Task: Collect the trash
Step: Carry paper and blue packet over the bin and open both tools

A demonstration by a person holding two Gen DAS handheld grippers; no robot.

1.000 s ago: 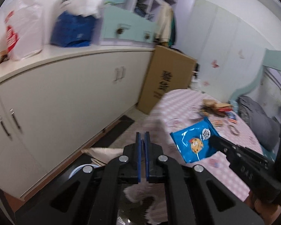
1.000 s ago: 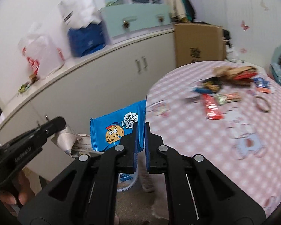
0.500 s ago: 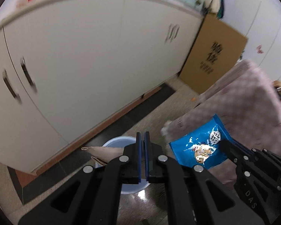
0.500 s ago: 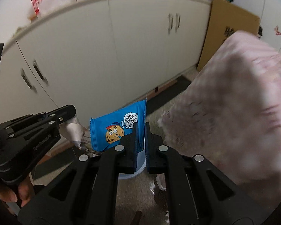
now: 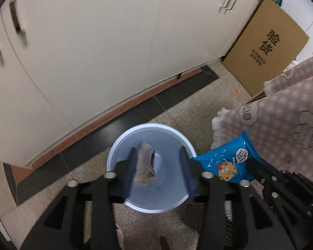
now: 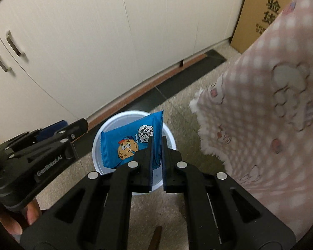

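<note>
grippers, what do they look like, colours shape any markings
Both are matte black with triangular cut-out linkages and round silver pivot pins. The left gripper and right gripper have flat, parallel fingers lined with blue pads. White lettering "GenRobot.AI" runs along the left gripper's side. No cables or sleeves show.

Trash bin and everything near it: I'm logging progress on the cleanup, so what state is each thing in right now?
Trash bin: upright on the floor, top uncovered.
Brown wrapper: blurred, loose between the opening jaws, over the bin.
Left gripper: jaws opening.
Blue cookie packet: pinched at one edge, over the bin.
Right gripper: shut on the packet.
Cabinet doors: closed.
</note>
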